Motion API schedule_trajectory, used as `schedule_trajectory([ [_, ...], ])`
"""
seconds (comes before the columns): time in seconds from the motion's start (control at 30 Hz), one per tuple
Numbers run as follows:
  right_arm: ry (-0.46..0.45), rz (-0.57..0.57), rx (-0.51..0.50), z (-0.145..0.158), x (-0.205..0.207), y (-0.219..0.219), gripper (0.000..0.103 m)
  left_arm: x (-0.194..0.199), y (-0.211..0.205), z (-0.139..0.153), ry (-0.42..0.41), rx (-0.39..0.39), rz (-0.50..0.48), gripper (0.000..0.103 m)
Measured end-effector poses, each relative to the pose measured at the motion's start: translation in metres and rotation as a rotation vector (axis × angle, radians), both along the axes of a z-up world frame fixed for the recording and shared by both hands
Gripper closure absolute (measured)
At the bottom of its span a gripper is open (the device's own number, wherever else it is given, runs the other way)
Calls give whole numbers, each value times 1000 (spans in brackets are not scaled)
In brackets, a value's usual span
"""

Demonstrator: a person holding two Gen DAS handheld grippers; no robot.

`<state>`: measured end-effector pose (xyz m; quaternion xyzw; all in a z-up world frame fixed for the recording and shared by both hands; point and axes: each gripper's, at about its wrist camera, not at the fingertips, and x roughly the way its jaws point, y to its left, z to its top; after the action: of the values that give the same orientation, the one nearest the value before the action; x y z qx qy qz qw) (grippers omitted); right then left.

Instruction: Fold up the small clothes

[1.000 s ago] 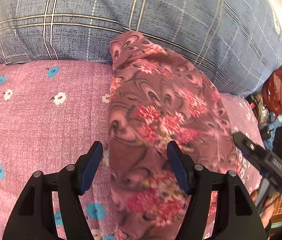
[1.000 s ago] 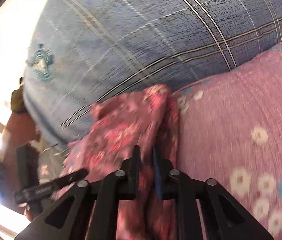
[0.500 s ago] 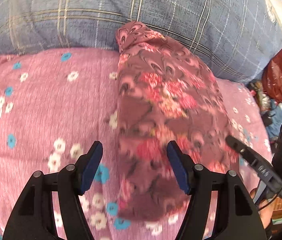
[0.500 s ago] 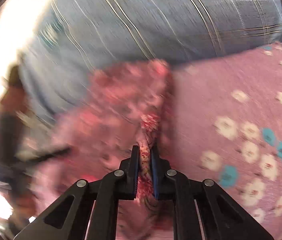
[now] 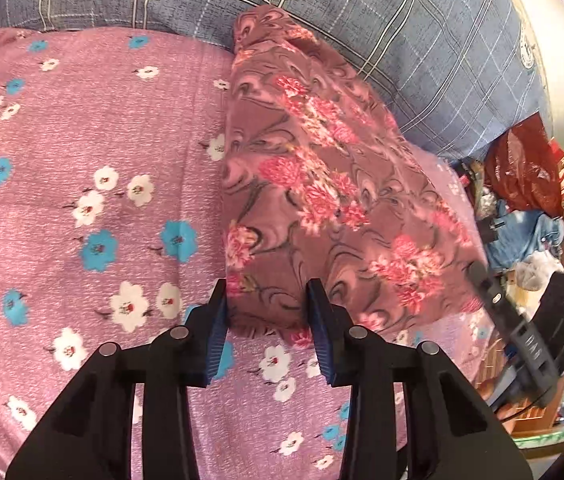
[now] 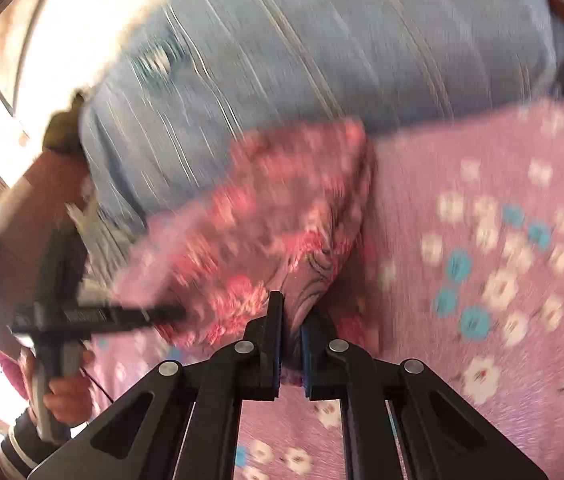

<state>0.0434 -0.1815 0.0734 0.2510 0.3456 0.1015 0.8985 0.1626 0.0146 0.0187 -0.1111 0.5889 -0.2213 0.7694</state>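
Observation:
A small brown-pink floral garment (image 5: 322, 184) lies folded lengthwise on the pink flowered bedsheet (image 5: 81, 140). My left gripper (image 5: 267, 300) is open, its jaws astride the garment's near left corner. In the blurred right wrist view, my right gripper (image 6: 292, 316) is narrowly parted with the garment's near edge (image 6: 265, 232) bunched between its jaws. The right gripper also shows at the right edge of the left wrist view (image 5: 522, 340).
A blue plaid blanket (image 5: 362, 12) is piled behind the garment. A red bag (image 5: 522, 168), blue cloth (image 5: 522, 236) and clutter lie past the bed's right edge. The other hand-held gripper (image 6: 81, 314) shows at left in the right wrist view.
My left gripper drew back toward the garment's near end and its jaws narrowed. My right gripper's jaws parted slightly around the fabric. The garment now lies flatter on the sheet.

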Motion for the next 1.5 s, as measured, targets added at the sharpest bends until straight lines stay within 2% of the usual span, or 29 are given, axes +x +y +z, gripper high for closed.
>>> schedule_trajectory([
  [0.07,45,-16,-31,-10,6,-5,99,2,-1,-15,30,28,7,64],
  [0.1,109,-17,-85,-26,13,-4,99,3,0,-22,50,39,10,64],
  [0.17,225,7,-145,-57,21,-2,98,1,3,-23,47,6,11,64],
  [0.2,188,-2,-132,-54,16,-3,98,-1,5,-19,45,4,-4,64],
  [0.27,182,2,-76,-43,13,-10,89,-5,12,-3,7,-33,-56,64],
  [0.3,161,-9,-54,-35,13,-16,89,-5,16,8,-26,-53,-66,64],
  [0.33,126,-23,-29,-24,15,-24,88,-4,19,16,-51,-63,-66,63],
  [0.37,100,-41,-10,-17,16,-32,84,1,21,25,-83,-63,-58,55],
  [0.4,74,-69,27,-9,22,-44,80,8,21,31,-104,-53,-47,51],
  [0.43,65,-85,58,-5,31,-52,67,20,20,38,-130,-36,-30,45],
  [0.47,64,-96,86,-2,43,-60,57,32,16,41,-140,-17,-23,45],
  [0.53,80,-104,113,-2,72,-69,55,61,1,38,-132,25,-17,45],
  [0.7,171,-120,159,-29,155,-67,55,128,-19,15,-32,89,-7,45],
  [0.8,265,-92,113,-50,201,-52,55,147,-30,6,-16,98,-3,45],
  [0.83,282,-69,75,-53,211,-46,70,152,-31,5,-12,75,-4,45],
  [0.87,260,-32,26,-48,219,-39,97,154,-30,5,-21,62,1,45],
  [0.9,178,-1,-26,-33,220,-32,98,155,-28,3,-40,61,13,45],
  [0.97,106,-32,-24,-24,216,-36,99,161,-28,-12,-37,93,26,44],
  [1.03,253,-59,-29,-53,230,-45,98,164,-23,-27,27,60,50,44],
  [1.07,320,-54,-45,-68,233,-45,98,162,-20,-23,24,47,55,45],
  [1.13,244,-68,-10,-58,217,-47,97,151,-11,-10,-1,51,40,45],
  [1.17,214,-70,11,-52,209,-48,91,143,-6,-4,-10,46,37,46],
  [1.3,93,21,158,-29,158,-45,85,95,15,13,-42,-68,42,44],
  [1.33,83,43,176,-30,149,-41,77,84,12,10,-46,-50,45,43],
  [1.37,94,59,160,-33,143,-33,66,78,9,3,-38,-18,45,43],
  [1.4,140,69,91,-41,139,-23,64,73,4,-9,-10,25,35,42],
  [1.43,205,69,-11,-52,138,-12,68,72,6,-16,10,33,31,42],
  [1.47,213,61,-69,-55,132,-5,69,66,11,-14,-3,26,38,42],
  [1.5,179,34,-64,-49,122,-5,66,60,19,-9,-4,17,38,43],
])
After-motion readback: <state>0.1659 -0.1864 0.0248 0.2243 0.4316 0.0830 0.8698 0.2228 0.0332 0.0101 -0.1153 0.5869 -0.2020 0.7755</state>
